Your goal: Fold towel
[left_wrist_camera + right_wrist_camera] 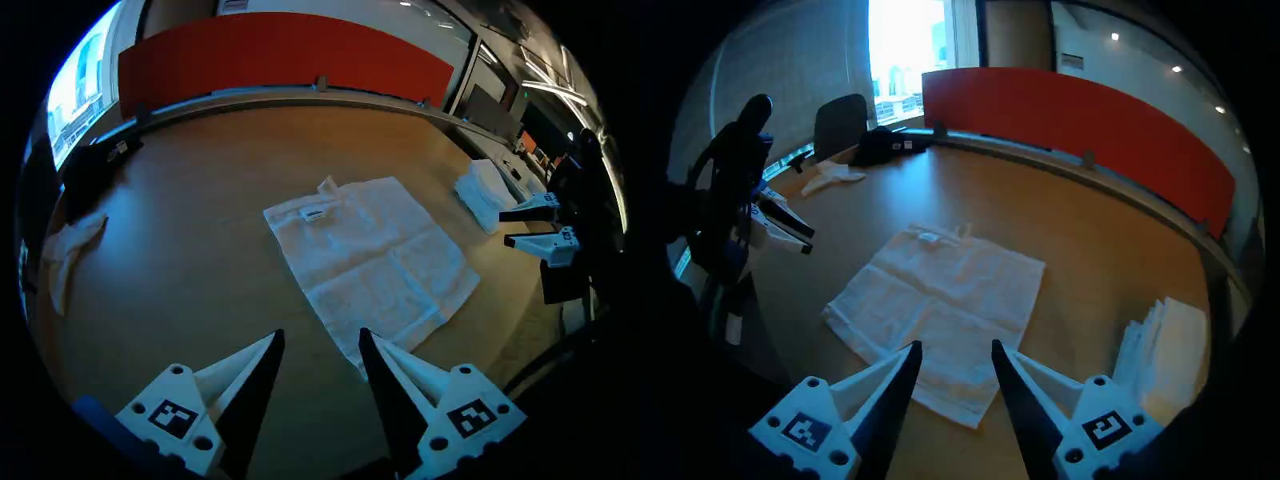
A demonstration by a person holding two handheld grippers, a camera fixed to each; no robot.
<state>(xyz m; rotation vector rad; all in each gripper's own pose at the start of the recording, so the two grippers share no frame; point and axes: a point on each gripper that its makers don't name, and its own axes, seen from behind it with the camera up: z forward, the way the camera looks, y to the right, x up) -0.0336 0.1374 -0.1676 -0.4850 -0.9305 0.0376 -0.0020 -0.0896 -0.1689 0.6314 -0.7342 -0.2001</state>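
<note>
A white towel (372,256) lies spread flat on the wooden table, its label near the far corner; the right gripper view has the towel (940,296) too. My left gripper (320,348) hovers open just short of the towel's near corner, nothing between its fingers. My right gripper (954,356) is open above the towel's near edge, also holding nothing. The right gripper (528,228) appears at the right of the left gripper view, beside the towel. In the right gripper view the left gripper (788,228) shows at the left, held by a person.
A stack of folded white towels (486,192) (1168,352) sits near the table's right edge. A crumpled white cloth (68,248) (828,178) and a dark bag (96,164) (880,144) lie at the far end. A red partition (280,60) runs along the table's back edge.
</note>
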